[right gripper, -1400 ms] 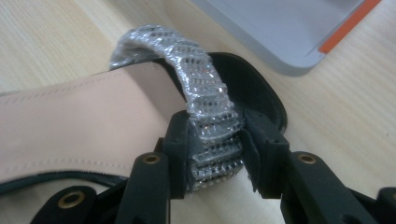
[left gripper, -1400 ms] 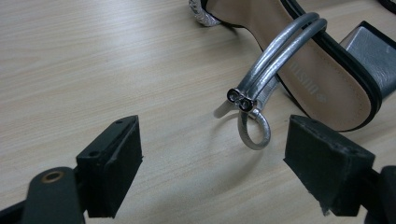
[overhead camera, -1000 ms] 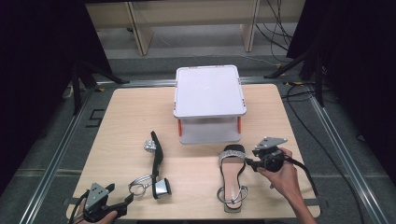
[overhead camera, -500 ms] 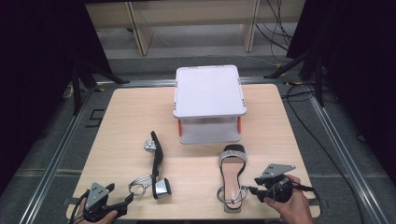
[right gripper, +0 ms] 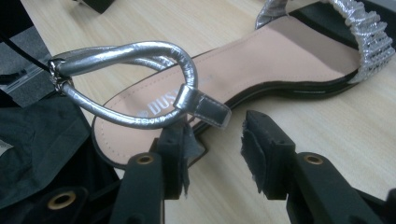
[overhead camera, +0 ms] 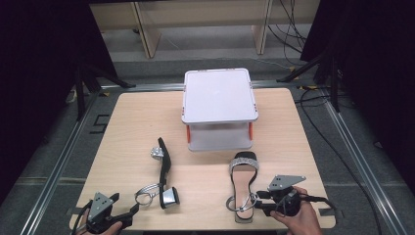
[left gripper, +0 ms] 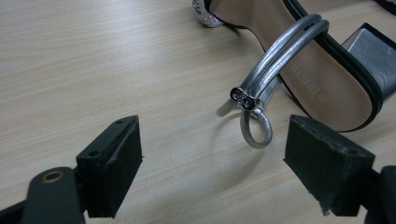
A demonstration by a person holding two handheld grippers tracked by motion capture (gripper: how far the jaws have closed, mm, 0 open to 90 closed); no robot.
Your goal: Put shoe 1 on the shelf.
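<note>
Two silver-strapped black sandals lie on the wooden table (overhead camera: 132, 122). The left sandal (overhead camera: 164, 169) lies on its side with its block heel (overhead camera: 170, 197) toward me. My left gripper (overhead camera: 131, 213) rests just left of it, open wide, and the sandal's silver ankle strap (left gripper: 261, 88) loops a little ahead of its jaws (left gripper: 215, 154). The right sandal (overhead camera: 243, 183) lies sole down. My right gripper (overhead camera: 258, 201) is at its heel end, and its jaws have just been closing. In the right gripper view the gripper (right gripper: 217, 140) is still open astride the sole's edge (right gripper: 261, 91), under the strap tab (right gripper: 208, 108).
A white two-level stand (overhead camera: 219, 93) with orange posts sits at the table's middle back, just beyond the right sandal's toe. Metal rails (overhead camera: 58, 166) run along both sides of the table, and cables (overhead camera: 342, 161) lie on the floor at the right.
My right gripper has moved along the right sandal toward me, from beside its middle to its heel end, and its jaws have narrowed. The left gripper and both sandals have stayed put.
</note>
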